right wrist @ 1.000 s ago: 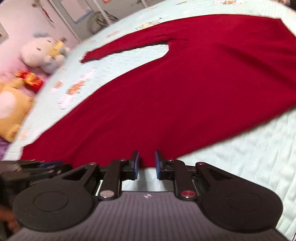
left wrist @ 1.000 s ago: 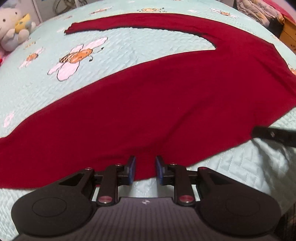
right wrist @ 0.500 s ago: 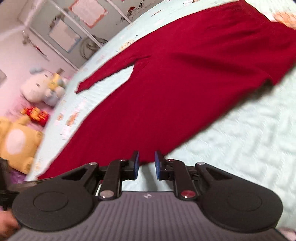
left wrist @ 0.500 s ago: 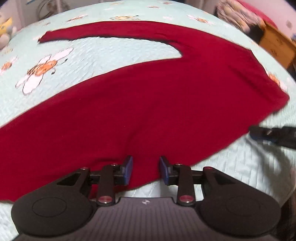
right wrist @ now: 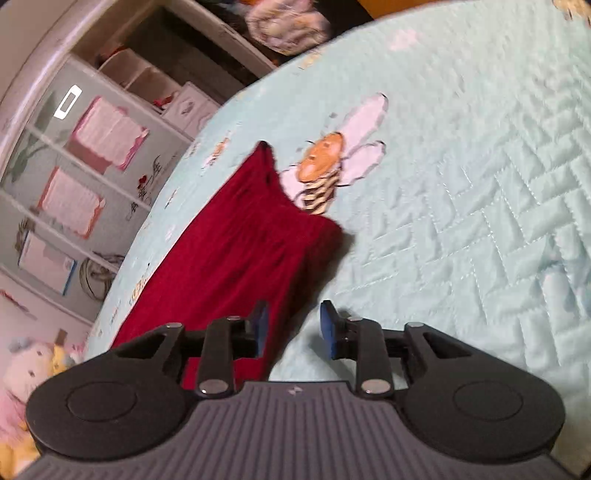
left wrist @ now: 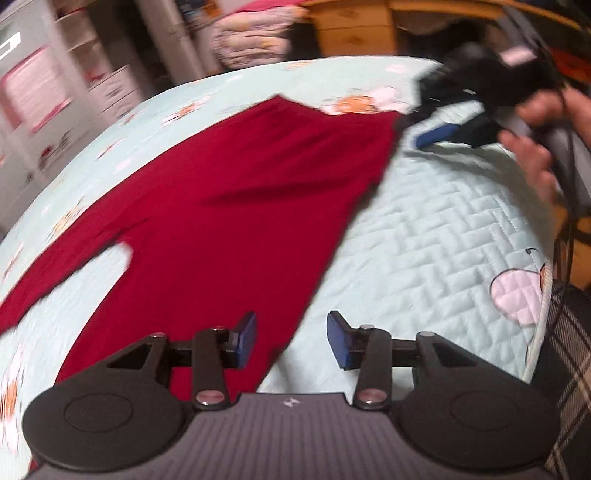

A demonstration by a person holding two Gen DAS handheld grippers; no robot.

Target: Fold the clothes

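A dark red garment (left wrist: pixel 229 206) lies flat on a pale blue quilted bedspread (left wrist: pixel 424 240), one sleeve trailing off to the left. My left gripper (left wrist: pixel 291 339) hovers over the garment's near edge with its jaws opening; the blue pads press on nothing. In the right wrist view the garment (right wrist: pixel 240 251) ends in a corner ahead. My right gripper (right wrist: pixel 293 326) sits over that edge, its jaws also opening, with cloth under the left finger but not pinched. In the left wrist view, the right gripper (left wrist: pixel 424 125) is at the garment's far corner, held by a hand (left wrist: pixel 535 155).
The bedspread (right wrist: pixel 480 221) carries a bee print (right wrist: pixel 325 166). White shelving (right wrist: pixel 92 155) stands beyond the bed, with stuffed toys (right wrist: pixel 22 373) at lower left. Wooden furniture (left wrist: pixel 354 29) and piled bedding (left wrist: pixel 251 37) lie behind. Plaid fabric (left wrist: pixel 569 350) shows at the bed's right edge.
Both views have swung and rolled along the garment towards its right-hand end. Both pairs of jaws have widened. The right gripper now shows at the garment's far corner with its hand.
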